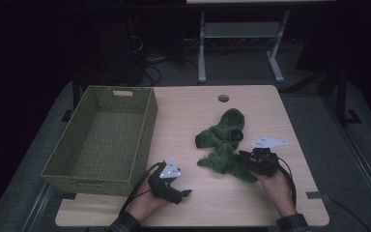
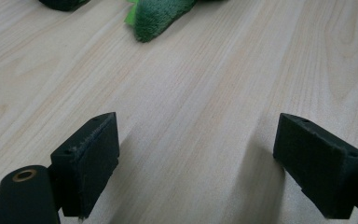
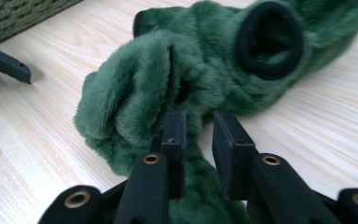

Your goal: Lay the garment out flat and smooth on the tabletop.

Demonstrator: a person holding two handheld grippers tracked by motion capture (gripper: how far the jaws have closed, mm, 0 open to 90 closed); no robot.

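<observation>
- My right gripper point(image 3: 198, 140) has its jaws nearly together, pinching a fold of the fuzzy dark-green fleece garment point(image 3: 177, 88) at its near edge; I judge I should bite deeper before lifting.
- My left gripper point(image 2: 198, 163) hovers with jaws spread wide over bare pale wooden table point(image 2: 205, 93), grasping nothing.
- The garment lies crumpled mid-table, its black-rimmed cuff point(image 3: 269, 39) facing me.
- Beyond to the left sits the woven green rectangular basket point(image 1: 101, 140), well apart.

A pale wood-grain surface point(image 1: 270, 104) with a round cable hole point(image 1: 223, 98) is standing on grey floor point(image 1: 251, 67). Behind it, a white-legged table frame point(image 1: 202, 48) and loose cables point(image 1: 147, 60) are sitting in dim, dark surroundings.
</observation>
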